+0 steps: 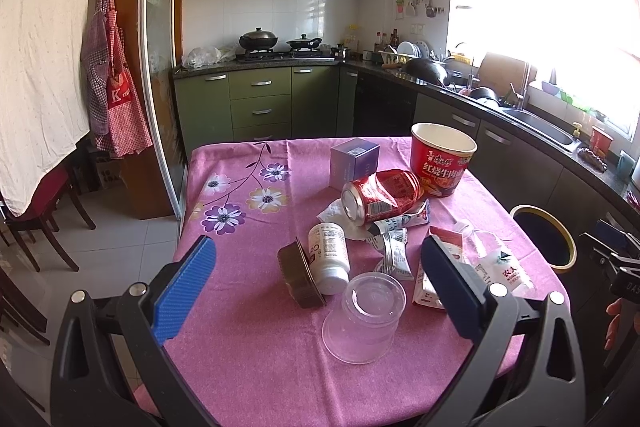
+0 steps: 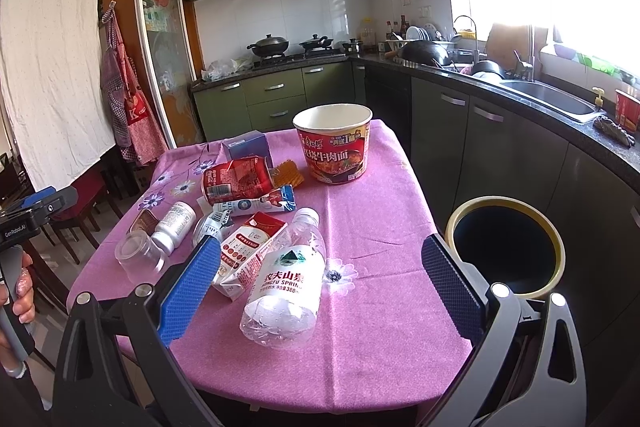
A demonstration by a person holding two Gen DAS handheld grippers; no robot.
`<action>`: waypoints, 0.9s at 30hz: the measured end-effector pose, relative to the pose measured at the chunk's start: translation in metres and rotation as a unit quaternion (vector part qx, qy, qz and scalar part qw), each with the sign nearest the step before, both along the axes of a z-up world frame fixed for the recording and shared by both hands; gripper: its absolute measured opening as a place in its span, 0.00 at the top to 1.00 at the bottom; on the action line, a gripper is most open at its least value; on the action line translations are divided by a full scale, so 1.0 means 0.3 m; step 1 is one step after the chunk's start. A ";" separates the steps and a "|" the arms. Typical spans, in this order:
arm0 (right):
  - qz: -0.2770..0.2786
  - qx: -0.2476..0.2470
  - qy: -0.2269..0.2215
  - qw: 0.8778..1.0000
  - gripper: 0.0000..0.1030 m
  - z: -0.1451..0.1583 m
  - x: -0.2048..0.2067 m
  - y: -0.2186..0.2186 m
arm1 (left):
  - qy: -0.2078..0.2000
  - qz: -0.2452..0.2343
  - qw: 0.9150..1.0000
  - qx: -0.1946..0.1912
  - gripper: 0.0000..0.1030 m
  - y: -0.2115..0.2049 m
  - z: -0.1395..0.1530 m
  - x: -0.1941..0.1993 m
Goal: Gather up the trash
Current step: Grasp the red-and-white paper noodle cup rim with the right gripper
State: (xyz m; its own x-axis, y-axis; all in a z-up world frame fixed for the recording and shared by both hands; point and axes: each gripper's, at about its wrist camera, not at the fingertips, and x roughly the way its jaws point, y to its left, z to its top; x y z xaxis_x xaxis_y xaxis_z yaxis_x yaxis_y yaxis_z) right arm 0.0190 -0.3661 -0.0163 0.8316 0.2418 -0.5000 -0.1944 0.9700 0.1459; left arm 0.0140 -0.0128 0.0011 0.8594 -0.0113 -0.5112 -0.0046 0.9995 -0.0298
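Nothing looks collected yet: the water bottle (image 2: 285, 279), carton (image 2: 248, 251), crushed can (image 2: 236, 179) and noodle cup (image 2: 332, 147) all litter the counter (image 2: 380, 227). Both the left tool (image 1: 318, 283) and right tool (image 2: 320, 287) hover spread and empty; the bin (image 2: 506, 247) waits beside the counter's right edge.

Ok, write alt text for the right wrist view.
An open right hand-held gripper with blue pads hovers over a clear crushed plastic water bottle lying on a pink floral tablecloth among other trash. A round black bin with a yellow rim stands right of the table, kitchen cabinets behind.
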 end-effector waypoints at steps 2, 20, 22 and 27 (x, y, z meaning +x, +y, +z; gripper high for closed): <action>0.002 -0.003 0.006 1.000 0.04 0.001 0.022 -0.001 | 0.004 -0.001 1.000 -0.001 0.05 0.007 0.013 0.031; 0.038 0.005 0.165 0.986 0.10 0.139 0.783 -0.043 | 0.024 0.005 1.000 -0.010 0.05 0.122 0.073 0.632; 0.035 0.011 0.190 0.981 0.21 0.138 0.885 -0.052 | 0.033 0.008 0.999 -0.013 0.05 0.125 0.049 0.705; 0.002 -0.008 0.258 0.966 0.44 0.107 1.145 -0.076 | 0.044 0.012 0.999 -0.020 0.05 0.135 -0.013 0.792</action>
